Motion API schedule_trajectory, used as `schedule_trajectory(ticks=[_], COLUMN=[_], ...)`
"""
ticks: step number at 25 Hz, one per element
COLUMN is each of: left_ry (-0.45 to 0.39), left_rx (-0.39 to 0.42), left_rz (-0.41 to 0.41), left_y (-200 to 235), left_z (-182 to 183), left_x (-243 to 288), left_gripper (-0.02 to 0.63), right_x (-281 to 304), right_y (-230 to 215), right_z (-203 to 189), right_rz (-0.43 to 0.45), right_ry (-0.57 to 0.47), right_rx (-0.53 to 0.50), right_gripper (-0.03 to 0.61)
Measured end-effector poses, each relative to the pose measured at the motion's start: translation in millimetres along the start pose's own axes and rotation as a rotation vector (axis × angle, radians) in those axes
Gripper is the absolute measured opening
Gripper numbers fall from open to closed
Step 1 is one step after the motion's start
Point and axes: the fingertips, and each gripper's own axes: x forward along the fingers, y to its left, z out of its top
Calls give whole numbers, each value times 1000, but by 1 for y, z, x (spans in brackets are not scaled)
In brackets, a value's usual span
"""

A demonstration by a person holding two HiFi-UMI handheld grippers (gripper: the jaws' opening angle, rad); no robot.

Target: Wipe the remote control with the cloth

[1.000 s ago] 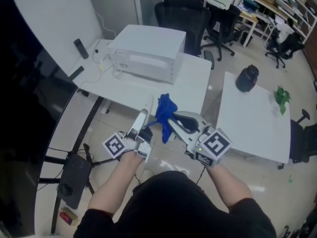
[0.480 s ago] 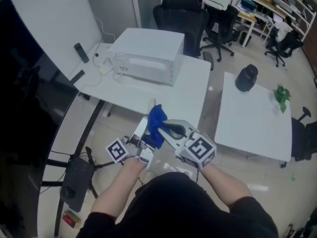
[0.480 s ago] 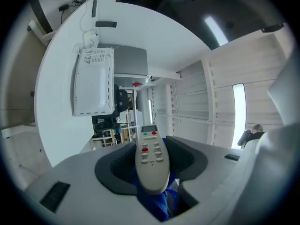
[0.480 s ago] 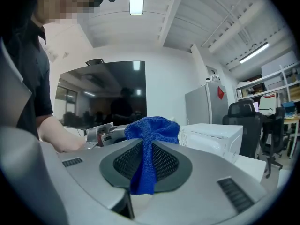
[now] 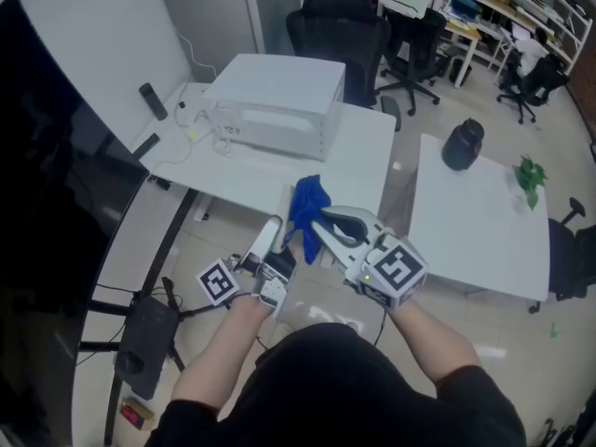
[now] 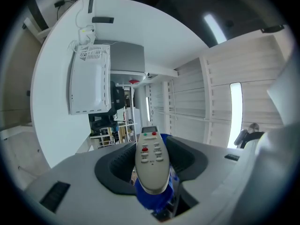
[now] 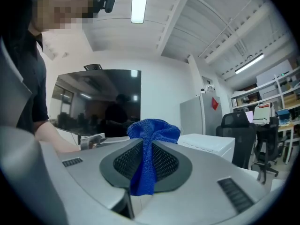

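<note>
Remote control: the grey remote control (image 6: 151, 161) is gripped by its sides in the left gripper (image 5: 264, 254). The jaws stand wide on it, buttons up, and it is in mid-air just short of the white table (image 5: 358, 170).
Cloth: the bunched blue cloth (image 5: 307, 208) is pinched in the narrow-set jaws of the right gripper (image 5: 320, 223), at 1 o'clock from the remote.
Just changed: the right gripper has swung out toward 3 o'clock, dragging the cloth off the remote's far end.
Half a second earlier: the cloth covered that end and the grippers were close together; the left one has barely shifted.
Contact: probably broken, though blue shows right under the remote in the left gripper view.
Meaning: likely one wiping stroke finished, with the wiping still under way.
</note>
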Motion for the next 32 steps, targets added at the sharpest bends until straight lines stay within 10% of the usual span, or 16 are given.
schedule_trajectory(ticks=[7, 19, 22, 28, 32], left_ry=[-16, 136, 138, 233, 324], left_rx=[21, 29, 177, 747, 935], left_rz=[-27, 5, 83, 494, 680], left_y=[-10, -2, 12, 102, 163], left_z=[14, -54, -52, -35, -29], left_x=[15, 17, 22, 15, 19], left_gripper=[199, 199, 199, 199, 199], right_x=[12, -25, -47, -96, -109], right_y=[52, -28, -37, -54, -64], right_z=[-23, -8, -7, -47, -83], right_rz=[109, -56, -78, -140, -182], right_ry=[56, 6, 16, 137, 245], right_rx=[10, 14, 7, 13, 50], right_gripper=[57, 57, 57, 57, 57])
